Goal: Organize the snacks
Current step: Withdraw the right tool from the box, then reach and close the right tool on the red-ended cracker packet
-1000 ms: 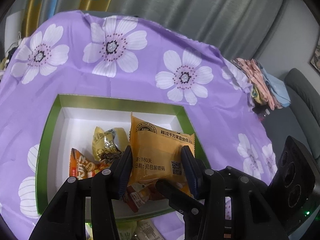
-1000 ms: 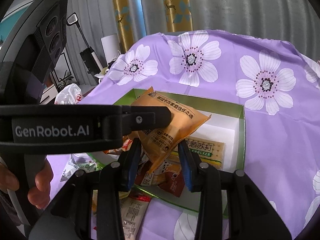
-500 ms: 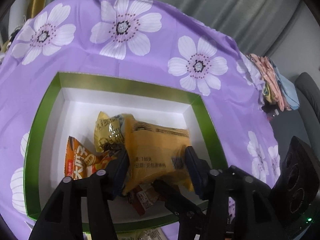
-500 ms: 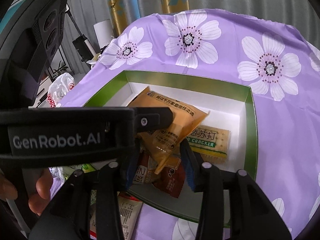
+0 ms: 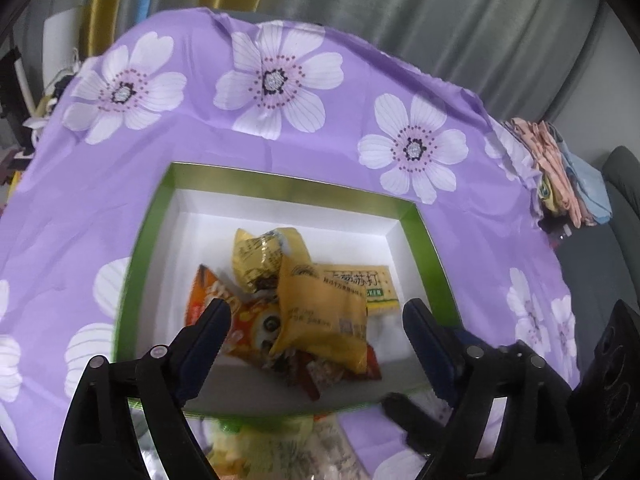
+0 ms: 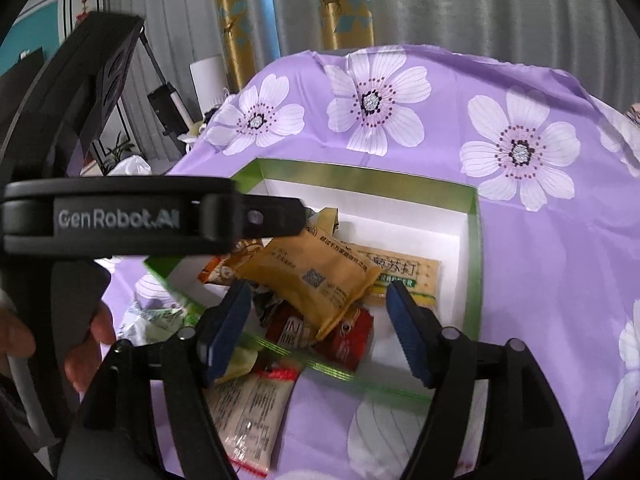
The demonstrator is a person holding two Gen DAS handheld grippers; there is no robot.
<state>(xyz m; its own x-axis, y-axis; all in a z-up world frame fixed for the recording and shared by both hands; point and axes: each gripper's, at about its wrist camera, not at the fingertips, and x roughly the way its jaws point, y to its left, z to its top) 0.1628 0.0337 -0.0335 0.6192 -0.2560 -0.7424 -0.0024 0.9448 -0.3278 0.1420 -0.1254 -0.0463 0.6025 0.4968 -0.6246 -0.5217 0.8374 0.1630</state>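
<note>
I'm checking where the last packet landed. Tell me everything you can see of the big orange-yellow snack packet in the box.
The orange-yellow pillow-shaped plastic snack packet is puffed, sealed, with dark print and a QR code. It lies tilted atop the pile in the green-rimmed white box, resting on red wrappers and overlapping a yellow cracker pack. No gripper pad touches it.

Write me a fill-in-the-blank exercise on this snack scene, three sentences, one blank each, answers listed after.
1. The orange snack packet lies inside the box with the ____ rim.
2. The tablecloth is purple with white ____.
3. The jaws of the left gripper are opening, and the pads are ____ the orange packet.

Answers: green; flowers; clear of
</note>
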